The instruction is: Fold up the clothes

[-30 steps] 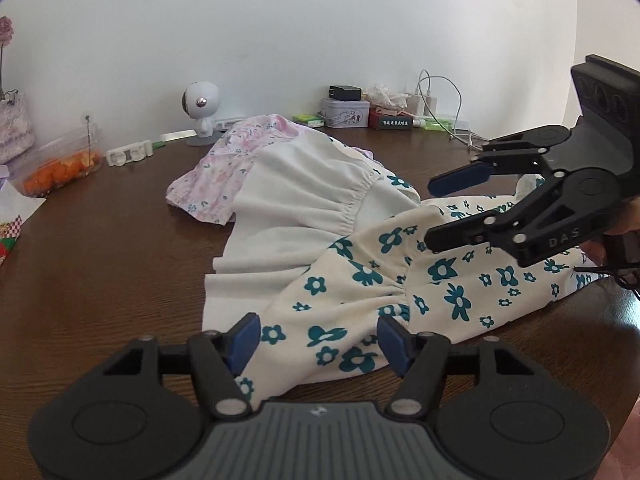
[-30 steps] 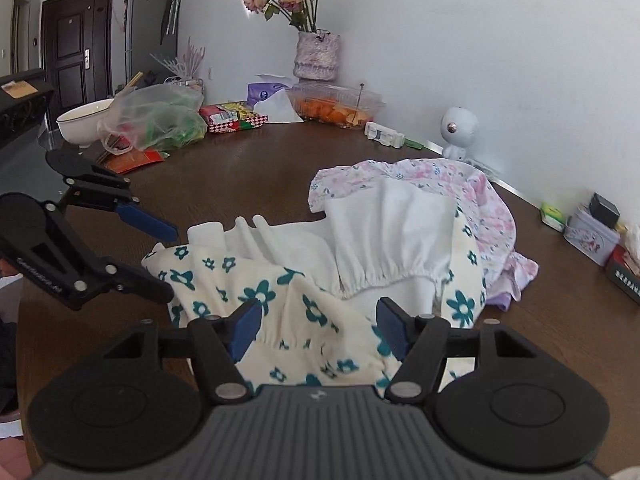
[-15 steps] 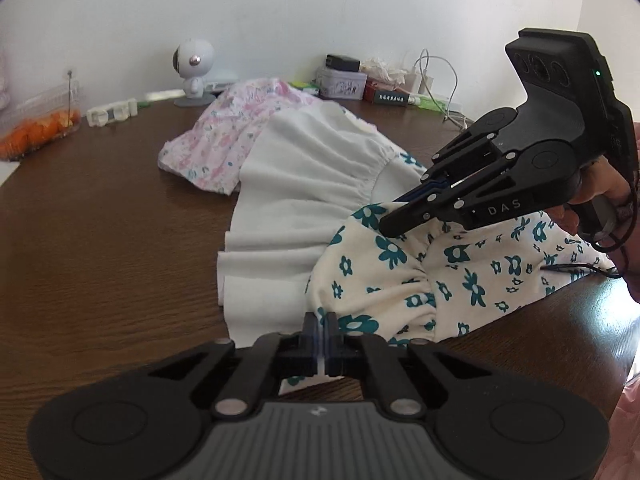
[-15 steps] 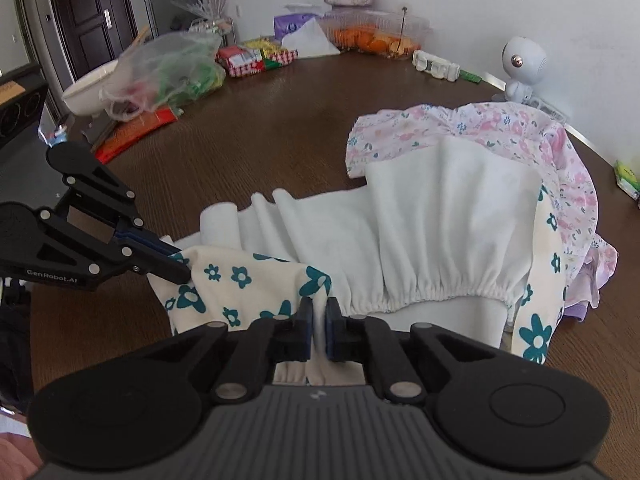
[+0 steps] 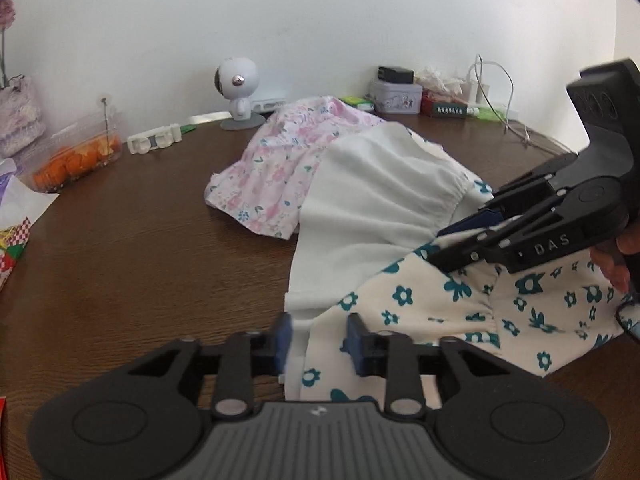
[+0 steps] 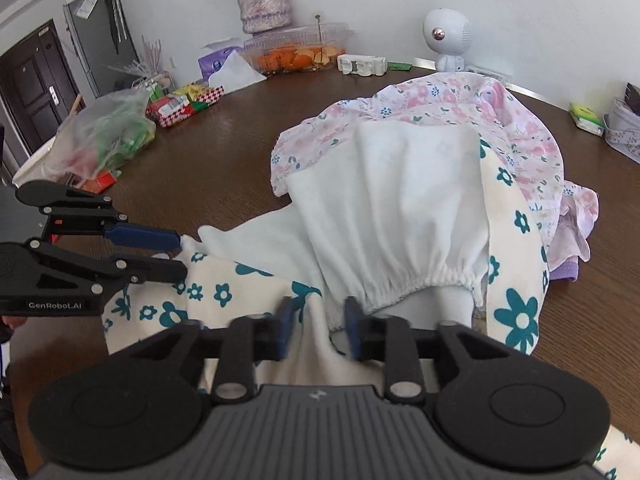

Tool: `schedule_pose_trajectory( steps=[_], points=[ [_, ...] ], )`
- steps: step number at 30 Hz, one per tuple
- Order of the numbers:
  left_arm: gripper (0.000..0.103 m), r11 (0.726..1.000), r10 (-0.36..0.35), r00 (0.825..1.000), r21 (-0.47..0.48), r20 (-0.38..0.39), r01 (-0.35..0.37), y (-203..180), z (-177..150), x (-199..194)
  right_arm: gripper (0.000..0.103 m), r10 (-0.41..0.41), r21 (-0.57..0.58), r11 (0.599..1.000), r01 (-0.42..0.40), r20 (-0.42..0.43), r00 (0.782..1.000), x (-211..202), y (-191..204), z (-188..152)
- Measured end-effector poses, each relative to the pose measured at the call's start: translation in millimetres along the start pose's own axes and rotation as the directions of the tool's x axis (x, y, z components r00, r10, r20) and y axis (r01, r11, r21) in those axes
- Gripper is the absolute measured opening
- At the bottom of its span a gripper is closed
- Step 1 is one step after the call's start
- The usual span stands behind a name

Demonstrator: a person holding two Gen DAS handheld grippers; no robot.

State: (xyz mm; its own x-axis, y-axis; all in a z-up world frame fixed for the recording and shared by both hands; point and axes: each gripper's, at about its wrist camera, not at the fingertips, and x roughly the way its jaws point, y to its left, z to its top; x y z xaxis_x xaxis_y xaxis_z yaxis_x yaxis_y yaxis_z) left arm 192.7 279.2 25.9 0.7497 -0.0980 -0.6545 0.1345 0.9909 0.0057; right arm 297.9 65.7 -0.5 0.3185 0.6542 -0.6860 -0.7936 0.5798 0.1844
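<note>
On the brown table (image 5: pixel 152 248), the cream dress with teal flowers (image 5: pixel 532 312) lies at the near edge, its white lining (image 6: pixel 400 216) flopped over a pink floral garment (image 5: pixel 280 168) further back. Both the left gripper (image 5: pixel 316 334) and right gripper (image 6: pixel 316 322) are mid-opening, fabric lying loose between the jaws, not pinched. Looks like a between-grabs moment; next up is probably re-pinching the edge to flatten it.
</note>
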Motion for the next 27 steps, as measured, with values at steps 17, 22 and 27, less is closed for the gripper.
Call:
schedule_pose_trajectory(
  steps=[17, 22, 27],
  points=[
    [0.019, 0.902, -0.370, 0.929, 0.234, -0.008, 0.362, -139.0, 20.2, 33.6, 0.041, -0.238, 0.015, 0.971, 0.238, 0.121, 0.964, -121.0, 1.8, -90.0],
    [0.019, 0.930, -0.309, 0.950, 0.196, -0.038, 0.311, -150.8, 24.3, 63.6, 0.041, -0.283, 0.083, 0.958, 0.276, 0.092, 0.955, -126.5, -18.6, -121.0],
    [0.017, 0.952, -0.271, 0.961, 0.136, -0.048, 0.275, -142.2, 27.1, 80.2, 0.040, -0.313, 0.183, 0.938, 0.296, 0.073, 0.947, -128.4, -47.7, -140.5]
  ],
)
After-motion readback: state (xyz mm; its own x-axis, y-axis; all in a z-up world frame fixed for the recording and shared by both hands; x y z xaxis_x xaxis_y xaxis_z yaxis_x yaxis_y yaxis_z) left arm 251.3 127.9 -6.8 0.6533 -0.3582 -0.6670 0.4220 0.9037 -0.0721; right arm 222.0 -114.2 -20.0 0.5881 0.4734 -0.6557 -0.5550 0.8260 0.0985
